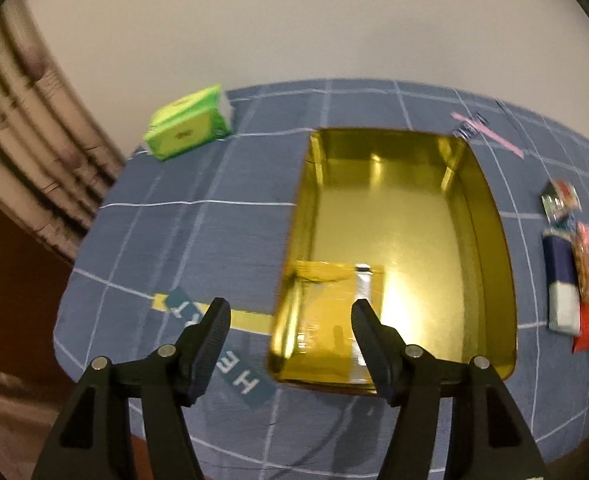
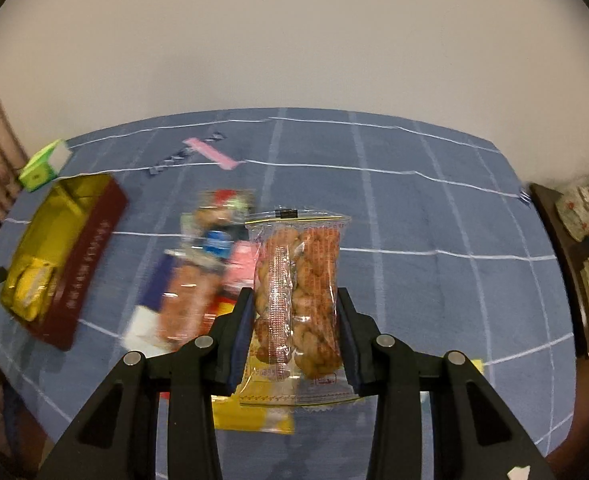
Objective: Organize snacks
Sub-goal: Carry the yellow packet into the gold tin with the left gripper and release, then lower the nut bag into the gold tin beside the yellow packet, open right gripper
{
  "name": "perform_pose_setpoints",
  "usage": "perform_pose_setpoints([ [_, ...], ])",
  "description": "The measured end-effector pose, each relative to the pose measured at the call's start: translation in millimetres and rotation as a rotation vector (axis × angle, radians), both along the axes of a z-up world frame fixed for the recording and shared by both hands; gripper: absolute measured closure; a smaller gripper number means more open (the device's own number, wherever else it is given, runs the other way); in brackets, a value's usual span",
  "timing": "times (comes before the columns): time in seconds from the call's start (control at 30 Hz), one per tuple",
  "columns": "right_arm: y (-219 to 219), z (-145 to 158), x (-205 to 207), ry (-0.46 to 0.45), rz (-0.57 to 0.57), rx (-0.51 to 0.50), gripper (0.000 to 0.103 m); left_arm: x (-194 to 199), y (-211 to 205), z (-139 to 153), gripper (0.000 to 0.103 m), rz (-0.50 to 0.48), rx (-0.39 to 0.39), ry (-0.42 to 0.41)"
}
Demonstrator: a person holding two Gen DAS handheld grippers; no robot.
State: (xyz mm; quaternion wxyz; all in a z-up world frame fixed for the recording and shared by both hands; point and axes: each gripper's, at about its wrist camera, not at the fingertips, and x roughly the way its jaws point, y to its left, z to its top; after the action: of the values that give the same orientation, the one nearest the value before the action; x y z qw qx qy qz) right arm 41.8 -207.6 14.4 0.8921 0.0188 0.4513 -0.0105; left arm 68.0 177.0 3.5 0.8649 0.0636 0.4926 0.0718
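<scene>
The clear twisted-snack packet (image 2: 298, 292) is clamped upright in the right gripper (image 2: 294, 320), lifted off the blue checked cloth (image 2: 434, 220). Loose snacks (image 2: 198, 276) lie left, gold tin (image 1: 406, 240) farther left. Left gripper (image 1: 290, 320) gapes, empty.

A blue cloth (image 1: 222, 184) with a thin white grid covers the bench, the tin (image 1: 398, 216) ahead of the black left tool (image 1: 290, 316) is shiny gold inside and dark red outside, a pack (image 1: 186, 126) beyond is bright green, and the clear packet (image 2: 298, 292) between the black right tool (image 2: 294, 308) shows orange-brown twists.
</scene>
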Motion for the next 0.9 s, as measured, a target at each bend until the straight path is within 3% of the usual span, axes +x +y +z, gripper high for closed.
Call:
perform_pose_setpoints([
  [0.43,146,11,16,0.008,0.226,0.074,0.067,-30,48,-1,0.039,0.121,-0.064,-0.008],
  [0.57,184,4,22,0.038,0.261,0.082,0.067,-40,58,-4,0.039,0.166,-0.062,-0.010],
  [0.73,228,-13,34,0.093,0.304,0.106,0.067,-45,74,-11,0.039,0.229,-0.116,0.012],
  [0.9,252,-25,43,0.117,0.310,0.091,0.067,-45,79,-12,0.039,0.257,-0.103,0.010],
])
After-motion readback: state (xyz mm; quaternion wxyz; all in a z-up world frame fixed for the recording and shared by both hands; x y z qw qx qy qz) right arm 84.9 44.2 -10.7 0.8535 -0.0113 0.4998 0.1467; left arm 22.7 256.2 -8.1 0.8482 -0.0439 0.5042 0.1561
